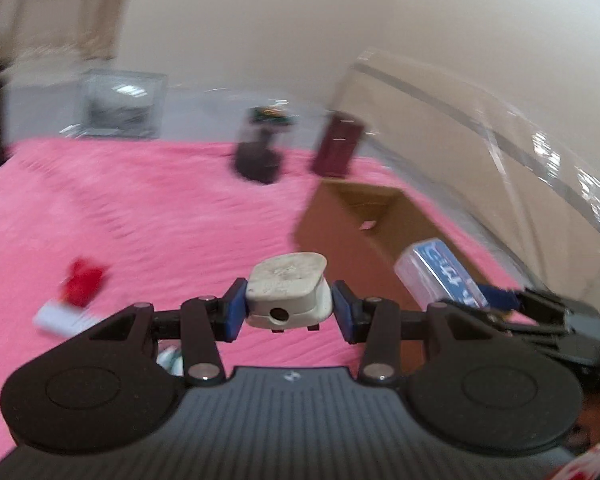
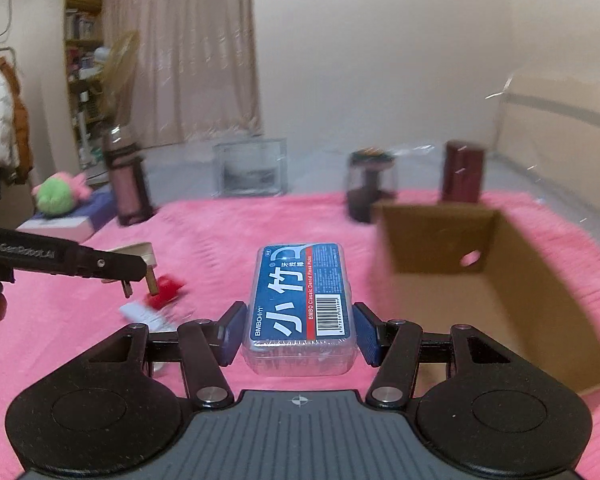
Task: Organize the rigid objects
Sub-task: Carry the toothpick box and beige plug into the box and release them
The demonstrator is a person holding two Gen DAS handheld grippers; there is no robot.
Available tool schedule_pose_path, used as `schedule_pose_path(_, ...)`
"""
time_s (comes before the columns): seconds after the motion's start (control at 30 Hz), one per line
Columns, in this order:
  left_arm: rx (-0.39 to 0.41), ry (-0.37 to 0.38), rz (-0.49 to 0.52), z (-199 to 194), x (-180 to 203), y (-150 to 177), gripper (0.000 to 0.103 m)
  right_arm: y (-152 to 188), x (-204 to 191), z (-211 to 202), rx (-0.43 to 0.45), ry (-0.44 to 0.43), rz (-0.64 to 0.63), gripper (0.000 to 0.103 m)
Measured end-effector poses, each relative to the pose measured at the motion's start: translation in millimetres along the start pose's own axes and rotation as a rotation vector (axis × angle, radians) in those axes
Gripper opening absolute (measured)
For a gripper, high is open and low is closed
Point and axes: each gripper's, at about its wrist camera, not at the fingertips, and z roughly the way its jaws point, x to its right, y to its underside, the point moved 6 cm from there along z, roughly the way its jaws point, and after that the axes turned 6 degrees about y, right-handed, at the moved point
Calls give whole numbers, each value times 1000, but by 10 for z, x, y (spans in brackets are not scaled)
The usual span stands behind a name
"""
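Note:
My left gripper [image 1: 288,312] is shut on a white wall plug [image 1: 286,290], held above the pink blanket; in the right wrist view the plug [image 2: 142,258] hangs at the left with its metal prongs pointing down. My right gripper [image 2: 300,334] is shut on a clear box of dental floss picks with a blue label [image 2: 302,300], lifted off the blanket. That box [image 1: 440,280] also shows at the right of the left wrist view. An open cardboard box [image 2: 480,272] sits to the right of both grippers, and its inside looks bare.
A red and white small packet [image 2: 156,300] lies on the pink blanket [image 1: 160,220] at the left. At the back stand a dark jar [image 2: 370,184], a maroon case [image 2: 462,172], a clear square container [image 2: 252,168] and a tall bottle [image 2: 126,176]. A plush toy [image 2: 58,194] rests on a book.

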Motion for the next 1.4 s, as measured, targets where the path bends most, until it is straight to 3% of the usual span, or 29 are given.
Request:
schedule_pose_path(0.13,-34,74,104,392,576,-281,39,-227,609,28,-5,83,-18,53)
schedule_pose_path(0.4,-164,168,248,1382,1343,-437,39,-162,1437,427,-120,135,-46,53)
schedule_pose_path(0.6,-275,153,339,2081,1452,-324,39,-45,1581,774,-205,104,-112,53)
schedule_pose_path(0.9,-413,69,508,2698,1318,-134,39,101,1655,1316,-308,100,-264,53)
schedule_pose_path(1.4,-544,5,682,3158,1234,113,40,247,1657,1782,-401,80,-414,53)
